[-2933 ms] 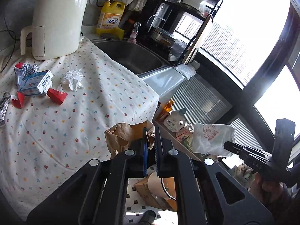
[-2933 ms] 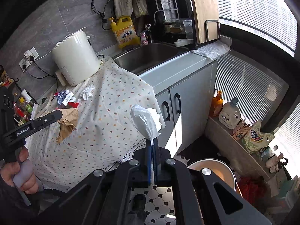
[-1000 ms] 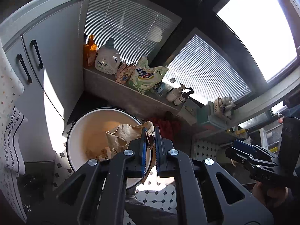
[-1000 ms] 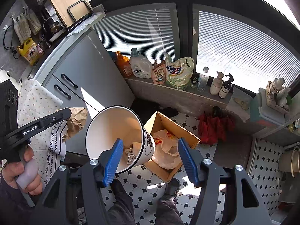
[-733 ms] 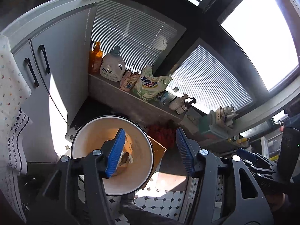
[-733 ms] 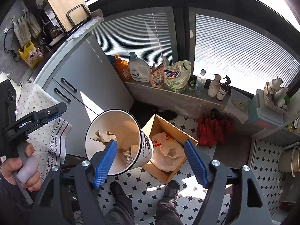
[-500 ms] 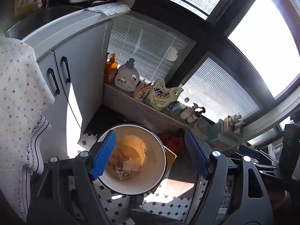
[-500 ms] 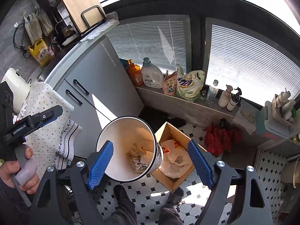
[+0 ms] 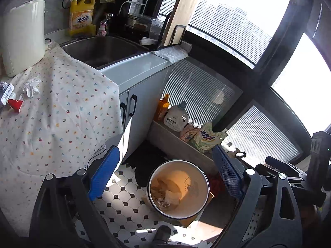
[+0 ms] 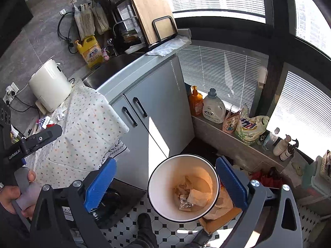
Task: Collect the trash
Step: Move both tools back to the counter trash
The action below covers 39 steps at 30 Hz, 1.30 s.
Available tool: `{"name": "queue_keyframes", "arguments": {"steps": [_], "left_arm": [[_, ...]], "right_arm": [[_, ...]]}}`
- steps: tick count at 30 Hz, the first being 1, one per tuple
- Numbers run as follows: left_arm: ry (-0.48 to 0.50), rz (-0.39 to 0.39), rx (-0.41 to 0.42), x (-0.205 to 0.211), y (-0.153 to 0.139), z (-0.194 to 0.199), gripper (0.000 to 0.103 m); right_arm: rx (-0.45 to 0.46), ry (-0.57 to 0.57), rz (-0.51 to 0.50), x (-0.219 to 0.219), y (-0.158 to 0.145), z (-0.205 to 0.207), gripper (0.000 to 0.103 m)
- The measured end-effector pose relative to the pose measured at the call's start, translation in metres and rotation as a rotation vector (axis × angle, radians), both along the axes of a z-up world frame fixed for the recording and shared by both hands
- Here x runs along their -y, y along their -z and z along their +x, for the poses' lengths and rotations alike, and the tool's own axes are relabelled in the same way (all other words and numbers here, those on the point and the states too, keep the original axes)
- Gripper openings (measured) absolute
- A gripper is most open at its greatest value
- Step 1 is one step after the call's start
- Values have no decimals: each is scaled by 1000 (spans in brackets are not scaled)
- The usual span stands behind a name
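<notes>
Bin: white round trash bin (image 10: 159, 188) stands on the checkered tile floor (image 9: 124, 204), just beside a cardboard box (image 10: 219, 220), below the grey cabinet doors (image 10: 157, 111).
Trash in bin: crumpled brown paper bag (image 10: 199, 195), white scraps and a foil wrapper (image 10: 185, 202) lie at the bottom.
Left gripper (image 9: 165, 172): jaws have just been opening and stand spread wide, nothing between the blue pads, bin seen through the gap.
Right gripper (image 10: 165, 183): jaws likewise just opened, gaping, nothing gripped.
Trash left: on the flowered cloth (image 9: 62, 111), a crumpled white tissue (image 9: 31, 85), a red wrapper (image 9: 15, 104) and a barcoded packet (image 9: 7, 96), near the white appliance (image 9: 20, 35).
Counter: sink (image 9: 103, 49), yellow detergent jug (image 9: 81, 19), cutting board (image 10: 152, 10) upright in its rack.
</notes>
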<state>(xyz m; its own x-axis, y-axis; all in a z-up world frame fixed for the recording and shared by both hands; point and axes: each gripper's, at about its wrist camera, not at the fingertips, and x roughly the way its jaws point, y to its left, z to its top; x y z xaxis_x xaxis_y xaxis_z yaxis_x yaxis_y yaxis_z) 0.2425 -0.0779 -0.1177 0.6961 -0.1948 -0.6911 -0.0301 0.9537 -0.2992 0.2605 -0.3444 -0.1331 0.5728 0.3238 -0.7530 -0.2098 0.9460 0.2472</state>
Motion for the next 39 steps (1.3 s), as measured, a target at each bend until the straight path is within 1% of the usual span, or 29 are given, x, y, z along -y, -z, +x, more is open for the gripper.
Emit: {"name": "queue_keyframes", "arguments": {"steps": [3, 7, 10, 14, 17, 19, 21, 26, 30, 34, 37, 39], "left_arm": [[-65, 24, 32, -24, -16, -18, 90], [-155, 39, 64, -57, -29, -41, 95], [-194, 39, 94, -79, -38, -58, 97], [-260, 74, 142, -102, -51, -82, 97], [-321, 95, 162, -121, -56, -99, 97], [-360, 126, 185, -131, -58, -110, 97], [-396, 152, 201, -141, -61, -119, 97], [-489, 155, 221, -173, -60, -140, 97], [-525, 143, 227, -198, -58, -154, 97], [-555, 154, 233, -226, -54, -166, 97], [-577, 154, 238, -249, -51, -173, 97], [-587, 150, 256, -265, -50, -177, 97]], "right_arm": [[40, -57, 1, -27, -14, 2, 95], [80, -115, 17, -61, -28, 5, 95], [111, -148, 13, -88, -35, 4, 95], [172, -173, 11, -120, -43, 1, 95], [198, -198, 20, -145, -48, 1, 95], [209, -221, 20, -162, -50, 0, 95], [219, -253, 23, -179, -52, -2, 95], [265, -310, 8, -224, -58, -7, 95], [269, -353, 13, -256, -62, -8, 95], [293, -358, 22, -285, -65, -10, 95], [281, -382, 9, -307, -64, -9, 95], [272, -406, 15, -320, -63, -9, 95]]}}
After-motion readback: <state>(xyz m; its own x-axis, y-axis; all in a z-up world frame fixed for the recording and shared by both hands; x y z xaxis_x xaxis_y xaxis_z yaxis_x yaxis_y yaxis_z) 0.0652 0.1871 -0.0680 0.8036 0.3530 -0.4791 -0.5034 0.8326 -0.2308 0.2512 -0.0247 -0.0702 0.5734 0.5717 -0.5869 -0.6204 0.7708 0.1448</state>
